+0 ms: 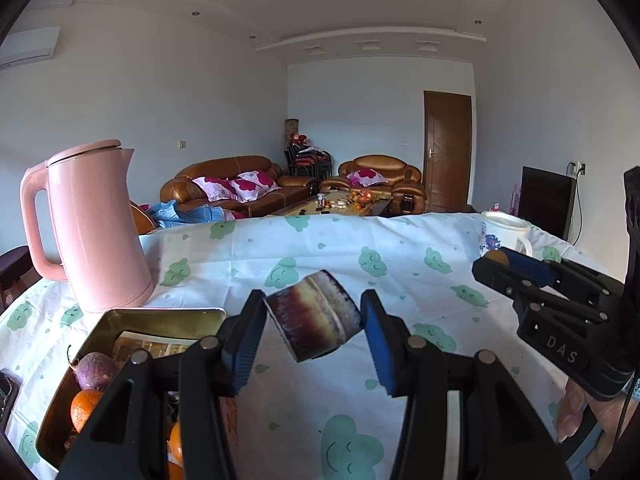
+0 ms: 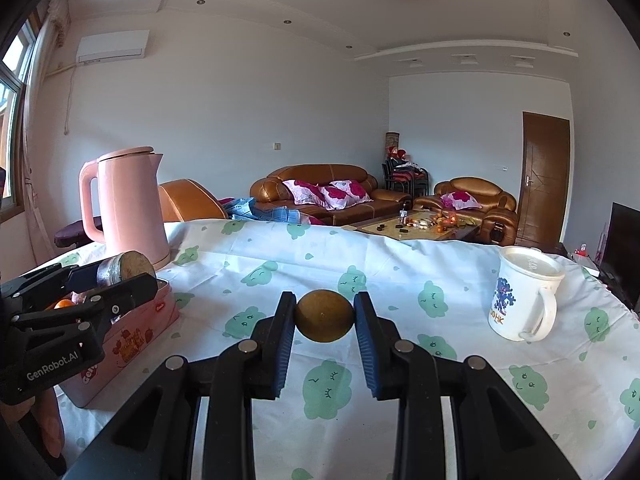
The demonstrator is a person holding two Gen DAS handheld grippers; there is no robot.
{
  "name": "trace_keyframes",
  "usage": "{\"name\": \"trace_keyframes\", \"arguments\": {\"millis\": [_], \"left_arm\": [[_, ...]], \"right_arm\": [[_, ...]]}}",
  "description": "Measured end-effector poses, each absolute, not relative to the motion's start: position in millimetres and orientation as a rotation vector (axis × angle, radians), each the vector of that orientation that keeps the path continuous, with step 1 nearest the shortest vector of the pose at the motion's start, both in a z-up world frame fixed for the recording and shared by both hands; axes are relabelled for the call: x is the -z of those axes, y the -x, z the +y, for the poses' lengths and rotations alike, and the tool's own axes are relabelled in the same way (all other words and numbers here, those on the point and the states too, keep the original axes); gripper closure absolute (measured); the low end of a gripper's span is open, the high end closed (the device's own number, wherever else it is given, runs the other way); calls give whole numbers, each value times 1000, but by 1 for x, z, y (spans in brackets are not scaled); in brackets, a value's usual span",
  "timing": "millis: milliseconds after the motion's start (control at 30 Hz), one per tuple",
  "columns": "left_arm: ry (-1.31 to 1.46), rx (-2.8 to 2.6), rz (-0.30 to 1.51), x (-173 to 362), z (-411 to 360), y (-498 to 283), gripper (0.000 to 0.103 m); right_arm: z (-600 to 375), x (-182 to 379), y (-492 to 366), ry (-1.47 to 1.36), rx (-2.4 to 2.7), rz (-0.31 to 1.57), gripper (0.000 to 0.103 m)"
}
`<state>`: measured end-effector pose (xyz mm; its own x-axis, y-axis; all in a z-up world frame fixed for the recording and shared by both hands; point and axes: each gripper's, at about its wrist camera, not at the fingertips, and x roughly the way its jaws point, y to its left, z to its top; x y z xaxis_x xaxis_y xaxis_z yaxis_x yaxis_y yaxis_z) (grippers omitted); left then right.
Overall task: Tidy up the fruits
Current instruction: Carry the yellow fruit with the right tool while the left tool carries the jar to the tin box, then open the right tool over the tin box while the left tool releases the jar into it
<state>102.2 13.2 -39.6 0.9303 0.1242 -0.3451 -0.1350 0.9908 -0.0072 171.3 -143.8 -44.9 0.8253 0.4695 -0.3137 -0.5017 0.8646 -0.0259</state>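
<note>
Cloud-print desk (image 2: 360,256): left gripper (image 1: 314,320) jaws clamp a small rigid jar (image 1: 316,314) beside the fruit tin (image 1: 160,316); right gripper (image 2: 325,316) jaws pinch a round brown fruit (image 2: 325,315), probably light, thin-shelled, best held across its middle.

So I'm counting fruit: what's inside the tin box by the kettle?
In the tin box: a purple passion fruit, oranges and a printed card. The left hand-held gripper covers the rest.

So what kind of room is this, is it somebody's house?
Most likely a home's living room. Behind the table with the cloud-print cloth stand brown leather sofas with flowered cushions, and a pink kettle and a mug sit on the cloth.
</note>
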Motion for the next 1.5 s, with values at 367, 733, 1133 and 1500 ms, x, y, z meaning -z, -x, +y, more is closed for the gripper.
{"name": "trace_keyframes", "arguments": {"millis": [367,733,1133,1500], "left_arm": [[53,-145,351,38,30,-89,53],[44,-171,336,32,40,-70,53],[53,-214,343,31,60,-58,53],[49,-261,348,29,77,-48,53]], "right_arm": [[-132,43,-161,113,-551,301,72],[-112,43,-149,129,-600,300,72],[-90,42,-142,143,-648,304,72],[-68,35,-136,171,-696,291,72]]}}
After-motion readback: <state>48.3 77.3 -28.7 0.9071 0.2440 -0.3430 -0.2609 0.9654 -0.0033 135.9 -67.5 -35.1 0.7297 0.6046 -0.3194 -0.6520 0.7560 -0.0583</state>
